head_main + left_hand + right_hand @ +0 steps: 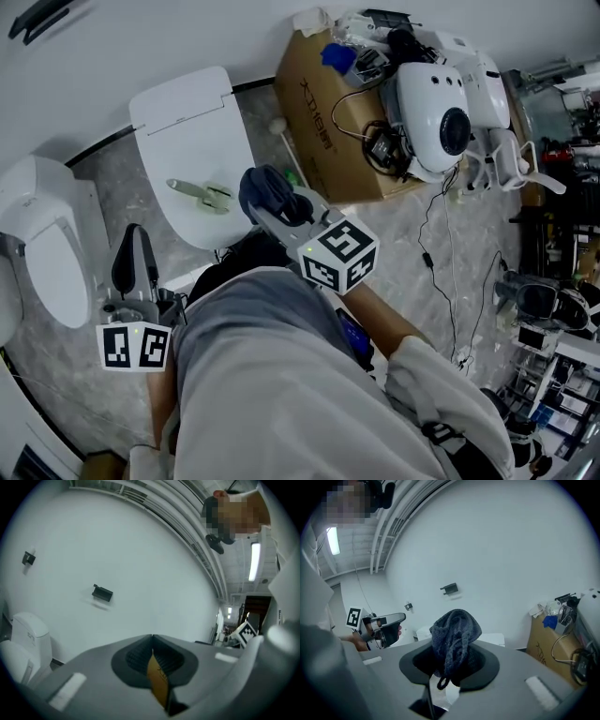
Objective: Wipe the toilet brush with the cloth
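We count 1 toilet brush, lying on the shut lid of 1 toilet; a 2nd toilet stands left of it. Our right tongs clamp 1 dark cloth near the brush. Our left tongs are closed, empty. 1 cluttered cardboard box stands right of the lid.

Toilet brush on toilet lid, box to its R.

Dark cloth bunched; brush — flat
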`<state>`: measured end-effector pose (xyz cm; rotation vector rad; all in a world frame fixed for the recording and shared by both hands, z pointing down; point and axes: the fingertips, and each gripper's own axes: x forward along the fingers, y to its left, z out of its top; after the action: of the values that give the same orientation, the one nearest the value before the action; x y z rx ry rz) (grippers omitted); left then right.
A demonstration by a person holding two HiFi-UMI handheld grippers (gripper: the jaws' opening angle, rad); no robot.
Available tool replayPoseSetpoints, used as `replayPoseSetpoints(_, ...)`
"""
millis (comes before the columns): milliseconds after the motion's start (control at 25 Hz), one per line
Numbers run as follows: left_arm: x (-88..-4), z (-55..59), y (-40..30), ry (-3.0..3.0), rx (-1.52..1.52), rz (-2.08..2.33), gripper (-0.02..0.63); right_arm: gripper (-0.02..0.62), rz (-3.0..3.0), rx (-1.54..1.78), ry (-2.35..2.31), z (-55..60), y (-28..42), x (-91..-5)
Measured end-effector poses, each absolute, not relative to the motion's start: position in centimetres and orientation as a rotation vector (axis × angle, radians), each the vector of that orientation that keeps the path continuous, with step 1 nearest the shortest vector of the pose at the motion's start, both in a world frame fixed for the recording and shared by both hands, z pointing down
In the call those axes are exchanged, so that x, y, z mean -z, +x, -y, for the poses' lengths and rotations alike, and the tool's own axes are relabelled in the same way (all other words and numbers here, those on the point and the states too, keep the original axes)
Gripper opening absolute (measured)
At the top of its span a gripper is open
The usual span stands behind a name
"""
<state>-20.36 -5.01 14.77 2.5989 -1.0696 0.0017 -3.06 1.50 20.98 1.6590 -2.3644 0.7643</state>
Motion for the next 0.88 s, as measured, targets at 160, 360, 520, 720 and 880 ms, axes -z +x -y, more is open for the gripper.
replayPoseSetpoints(160, -14.9, 4.6, -20.7, 2.608, -0.049, 1.114, 0.0, 0.103, 2.358, -0.703, 1.667, -2.2, -3.3, -20.1)
replayPoseSetpoints(360, -13.9, 4.2, -21.0, 2.631, -0.073, 1.167, 0.0, 0.101, 2.335, -0.671, 1.673, -2.9, -3.7, -19.7)
replayPoseSetpoints(520, -14.0, 3.6, -21.3, 2.617, -0.083, 1.202, 0.0, 0.101, 2.294, -0.67, 1.699, -3.6, -3.2, -19.9)
replayPoseSetpoints(720, -14.5, 3.3, -22.0, 2.578, -0.121, 1.242, 0.0, 0.096, 2.239, -0.622, 1.726, -4.0, -2.6, -19.8)
replayPoseSetpoints(880, -14.9, 3.7, -23.0, 2.55, -0.148, 1.295, 0.0, 0.091, 2.226, -0.617, 1.724, -3.9, -2.6, -19.8)
